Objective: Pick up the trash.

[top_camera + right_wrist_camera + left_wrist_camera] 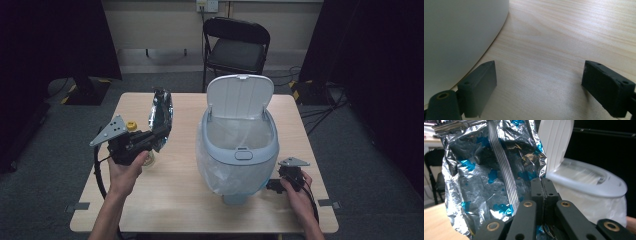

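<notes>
A crinkled silver foil bag [161, 116] with blue marks is held up above the left half of the table, to the left of the bin. My left gripper [159, 136] is shut on the foil bag's [489, 175] lower edge, jaws pressed together [544, 191]. A pale blue-grey waste bin [239, 145] with a clear liner stands at the table's centre right, its white lid [240, 95] flipped up. The bin's rim [596, 182] lies just beyond the bag. My right gripper [272, 186] rests low on the table by the bin's right base, open with nothing between its jaws [539, 82]; the bin's wall [459, 32] is at its left.
A small yellow-capped item [131, 126] and a pale object [150, 159] sit behind my left hand, partly hidden. A black folding chair [236, 47] stands beyond the wooden table [175, 195]. Dark curtains flank both sides.
</notes>
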Demonstrator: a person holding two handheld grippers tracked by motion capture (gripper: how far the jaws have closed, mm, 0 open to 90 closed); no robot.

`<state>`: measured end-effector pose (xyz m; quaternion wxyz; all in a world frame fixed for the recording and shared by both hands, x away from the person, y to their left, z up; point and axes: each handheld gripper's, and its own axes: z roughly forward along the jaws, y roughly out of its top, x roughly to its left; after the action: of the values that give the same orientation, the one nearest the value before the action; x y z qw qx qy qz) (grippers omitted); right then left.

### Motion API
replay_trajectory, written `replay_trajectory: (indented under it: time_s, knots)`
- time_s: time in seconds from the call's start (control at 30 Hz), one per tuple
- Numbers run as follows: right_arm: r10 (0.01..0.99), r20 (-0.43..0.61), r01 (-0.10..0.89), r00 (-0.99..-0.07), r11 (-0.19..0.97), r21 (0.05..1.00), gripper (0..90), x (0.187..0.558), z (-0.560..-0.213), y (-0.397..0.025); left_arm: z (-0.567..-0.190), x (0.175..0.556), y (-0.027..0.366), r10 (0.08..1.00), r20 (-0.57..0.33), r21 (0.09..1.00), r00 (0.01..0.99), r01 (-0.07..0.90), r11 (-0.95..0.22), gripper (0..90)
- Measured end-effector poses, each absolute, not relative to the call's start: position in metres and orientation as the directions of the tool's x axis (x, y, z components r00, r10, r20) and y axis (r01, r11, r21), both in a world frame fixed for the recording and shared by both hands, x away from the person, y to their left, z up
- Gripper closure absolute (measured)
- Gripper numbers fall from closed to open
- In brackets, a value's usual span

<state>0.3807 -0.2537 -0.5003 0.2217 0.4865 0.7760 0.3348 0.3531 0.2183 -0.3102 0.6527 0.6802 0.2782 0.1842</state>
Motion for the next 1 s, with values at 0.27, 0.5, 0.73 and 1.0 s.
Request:
replay_trajectory:
  time_s: [0.27,0.5,0.73,1.0]
  knots:
    - [0.903,-0.018,0.606,-0.429,0.303,0.735,11.8,0.381,-0.5,-0.254,-0.284,0.353,0.21,0.6,-0.089,0.995,0.795,0.091,0.027,89.8]
    - [0.903,-0.018,0.606,-0.429,0.303,0.735,11.8,0.381,-0.5,-0.254,-0.266,0.355,0.19,0.573,-0.045,0.999,0.819,0.052,0.005,89.7]
    - [0.903,-0.018,0.607,-0.428,0.302,0.735,11.8,0.381,-0.5,-0.254,-0.253,0.358,0.171,0.532,-0.044,0.999,0.846,0.044,0.012,89.7]
    - [0.903,-0.018,0.606,-0.429,0.303,0.735,11.8,0.381,-0.5,-0.254,-0.235,0.363,0.144,0.493,-0.035,0.999,0.869,0.046,-0.009,89.8]
